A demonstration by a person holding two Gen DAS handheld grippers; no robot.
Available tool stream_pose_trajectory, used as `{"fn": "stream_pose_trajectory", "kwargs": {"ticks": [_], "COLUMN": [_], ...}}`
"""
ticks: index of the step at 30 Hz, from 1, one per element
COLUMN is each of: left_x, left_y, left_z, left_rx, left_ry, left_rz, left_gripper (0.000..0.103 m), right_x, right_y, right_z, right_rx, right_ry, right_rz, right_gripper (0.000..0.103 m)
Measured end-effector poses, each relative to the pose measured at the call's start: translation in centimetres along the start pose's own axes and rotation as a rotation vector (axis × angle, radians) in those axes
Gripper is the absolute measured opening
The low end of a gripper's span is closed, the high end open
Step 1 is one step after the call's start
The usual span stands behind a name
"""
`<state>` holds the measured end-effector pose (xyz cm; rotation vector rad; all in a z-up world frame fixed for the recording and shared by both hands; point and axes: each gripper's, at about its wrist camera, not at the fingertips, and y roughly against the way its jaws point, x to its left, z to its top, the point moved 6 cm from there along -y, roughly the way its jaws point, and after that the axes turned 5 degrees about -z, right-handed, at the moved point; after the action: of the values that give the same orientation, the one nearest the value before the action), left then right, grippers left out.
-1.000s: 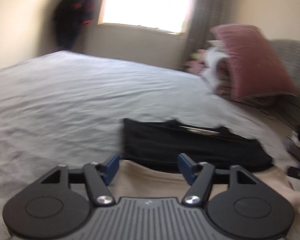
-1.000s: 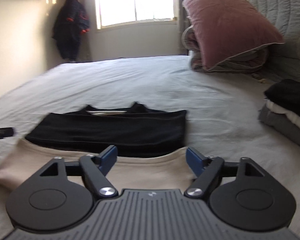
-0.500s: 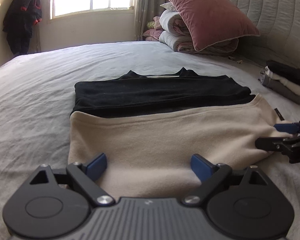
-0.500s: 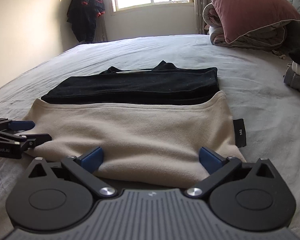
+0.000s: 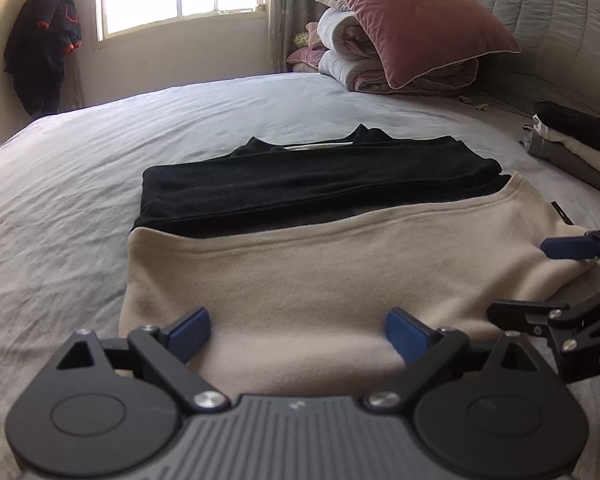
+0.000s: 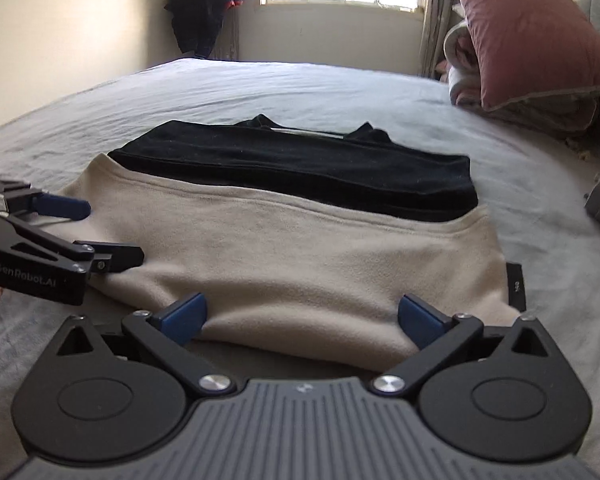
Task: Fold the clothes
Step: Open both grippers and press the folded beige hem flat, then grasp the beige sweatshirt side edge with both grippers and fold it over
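Both jaws gape, just spread, over the beige garment [image 5: 320,280]; only left view shows the clothes stack [image 5: 576,140].

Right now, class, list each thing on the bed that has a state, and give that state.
Beige garment: folded, flat, overlapping the black one.
Black garment: folded, flat.
Left gripper: open, jaws just widened, over the beige edge.
Right gripper: open, just widened.
Clothes pile: folded, stacked.
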<state>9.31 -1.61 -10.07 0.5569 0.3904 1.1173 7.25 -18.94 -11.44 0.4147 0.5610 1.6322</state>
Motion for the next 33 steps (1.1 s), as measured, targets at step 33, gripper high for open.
{"fn": "stream_pose_trajectory", "kwargs": {"ticks": [33], "left_x": [9.5], "left_y": [4.7], "left_z": [-0.4], "left_rx": [0.149], "left_ry": [0.411], "left_rz": [-0.06], "left_gripper": [0.088], "right_x": [-10.4], "right_y": [2.7], "right_z": [2.1], "right_rx": [0.081], "right_ry": [-0.225], "right_rz": [-0.171], "right_gripper": [0.103]}}
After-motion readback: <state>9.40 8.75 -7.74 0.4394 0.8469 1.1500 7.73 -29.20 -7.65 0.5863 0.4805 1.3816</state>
